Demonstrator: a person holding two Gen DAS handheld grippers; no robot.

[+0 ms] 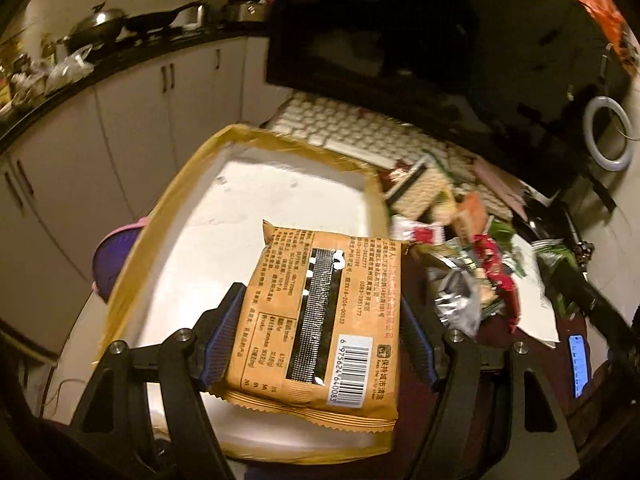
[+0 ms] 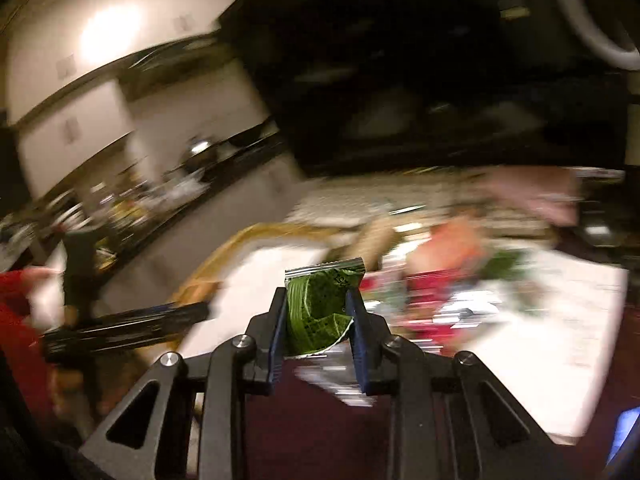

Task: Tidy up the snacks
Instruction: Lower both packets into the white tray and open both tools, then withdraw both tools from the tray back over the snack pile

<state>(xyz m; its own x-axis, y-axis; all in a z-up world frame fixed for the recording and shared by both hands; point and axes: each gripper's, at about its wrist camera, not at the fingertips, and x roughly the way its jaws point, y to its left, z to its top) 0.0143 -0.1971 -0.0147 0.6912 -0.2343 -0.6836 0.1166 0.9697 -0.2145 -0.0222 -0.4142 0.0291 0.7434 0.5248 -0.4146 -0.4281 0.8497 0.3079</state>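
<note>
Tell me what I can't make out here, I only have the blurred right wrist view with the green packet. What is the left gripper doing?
Observer: The left gripper is shut on an orange snack pack, held over the box.
Operator: Does the box hold anything yet?
Observer: Its white floor looks bare; the pack is the only thing above it.
Operator: Where are the other snacks?
Observer: A loose snack pile lies just right of the box, in front of a white keyboard.
Operator: And my green packet?
Observer: The left view doesn't show it in the right gripper.
</note>
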